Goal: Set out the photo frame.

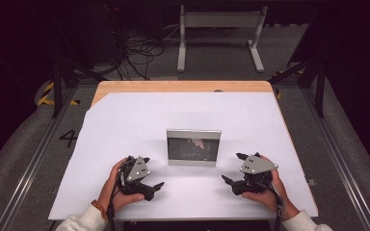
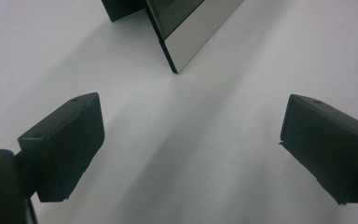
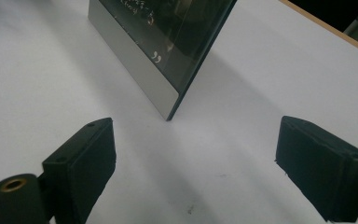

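A silver-bordered picture frame (image 1: 193, 147) with a dark glass face stands on a white sheet over the pale wooden table (image 1: 183, 86).

Lab: cables (image 1: 137, 53), aluminium rails (image 1: 29, 168), floor tape (image 1: 46, 94).

Your left hand (image 1: 118, 185) wraps the left gripper (image 1: 147, 173) from its outer side, low over the near part of the counter (image 1: 125, 120), left of its middle. The jaws point inward and a little toward the far edge, and in the left gripper view they stand wide apart with nothing between them. Your right hand (image 1: 265, 187) holds the right gripper (image 1: 233, 168) the same way, right of the middle, near the near edge, its jaws aimed inward and spread wide. Both forearms come in over the near edge, sleeves at the wrists, a band on your left wrist.
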`<state>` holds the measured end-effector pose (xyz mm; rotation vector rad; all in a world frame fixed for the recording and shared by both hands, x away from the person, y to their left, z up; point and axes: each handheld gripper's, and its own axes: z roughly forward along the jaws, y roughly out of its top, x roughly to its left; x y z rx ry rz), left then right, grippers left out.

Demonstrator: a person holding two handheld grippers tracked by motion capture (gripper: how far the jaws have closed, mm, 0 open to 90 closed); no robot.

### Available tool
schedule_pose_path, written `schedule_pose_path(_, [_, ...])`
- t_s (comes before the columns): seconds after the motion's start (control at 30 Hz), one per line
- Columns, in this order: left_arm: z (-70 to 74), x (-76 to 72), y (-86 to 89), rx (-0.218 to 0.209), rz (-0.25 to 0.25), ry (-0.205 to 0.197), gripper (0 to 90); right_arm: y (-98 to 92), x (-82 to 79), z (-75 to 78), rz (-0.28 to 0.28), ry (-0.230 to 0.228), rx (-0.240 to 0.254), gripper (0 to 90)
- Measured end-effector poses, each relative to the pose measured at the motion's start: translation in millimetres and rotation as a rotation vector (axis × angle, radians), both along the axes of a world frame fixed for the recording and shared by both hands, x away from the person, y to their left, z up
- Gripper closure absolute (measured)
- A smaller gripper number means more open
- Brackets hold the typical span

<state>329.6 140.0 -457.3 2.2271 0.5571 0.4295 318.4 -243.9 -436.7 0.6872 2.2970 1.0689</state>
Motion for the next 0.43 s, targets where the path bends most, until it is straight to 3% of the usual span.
schedule_pose_path(0.07, [0.2,-0.2,-0.1,0.002,0.001,0.000,6.8,-0.4,0.6,-0.1,-0.005,-0.001,0.003,12.2])
schedule_pose_path(0.17, [3.0,-0.6,1.2,0.021,0.004,-0.033,6.8,-0.7,0.8,1.0,-0.009,-0.009,0.000,12.0])
schedule_pose_path(0.33, [8.0,1.9,9.4,-0.014,0.037,-0.038,6.9,-2.6,1.7,2.9,-0.022,-0.016,0.012,11.1])
schedule_pose_path(0.43, [7.9,3.0,9.8,-0.013,0.037,-0.037,6.9,-3.1,2.1,2.9,-0.026,-0.013,0.015,11.0])
